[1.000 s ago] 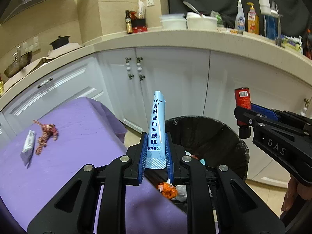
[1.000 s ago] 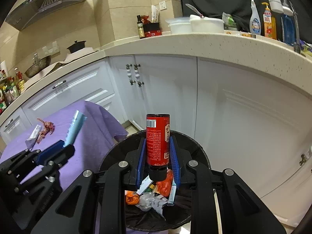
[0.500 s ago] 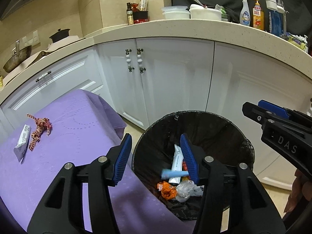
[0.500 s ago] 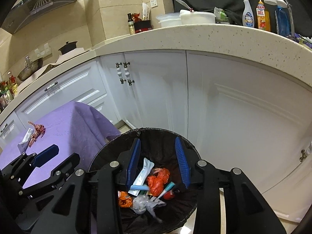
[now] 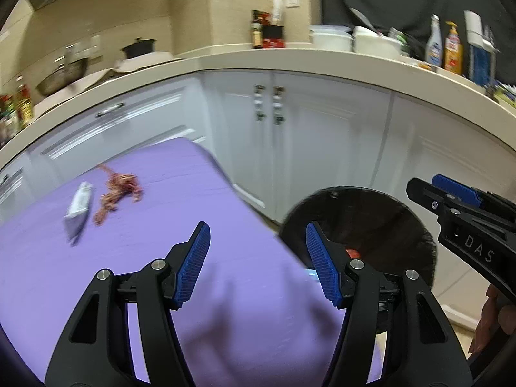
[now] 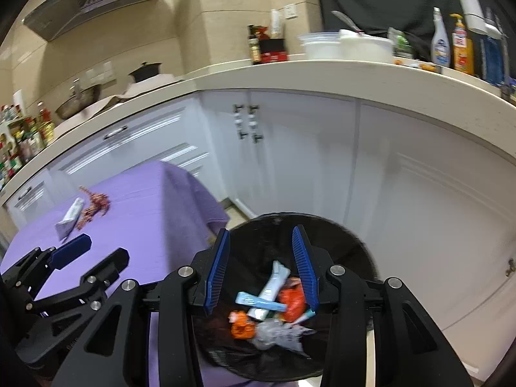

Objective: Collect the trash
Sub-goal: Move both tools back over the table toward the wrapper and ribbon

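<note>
Kitchen, slight motion blur. Curved pale counter (image 6: 322,71) over white cabinets (image 6: 290,161) with paired dark door handles (image 6: 248,122). On the counter: dark sauce bottle (image 6: 254,48) beside a red box (image 6: 274,52), two white tubs (image 6: 345,46), one with a spoon standing in it, spray bottle (image 6: 440,45), orange pump bottle (image 6: 461,48). Further left: black lidded pot (image 6: 145,71), metal wok (image 6: 79,100), cluster of condiment bottles (image 6: 22,135). Range hood (image 6: 93,3) above. Purple cloth (image 5: 161,225) covers a low surface.
</note>
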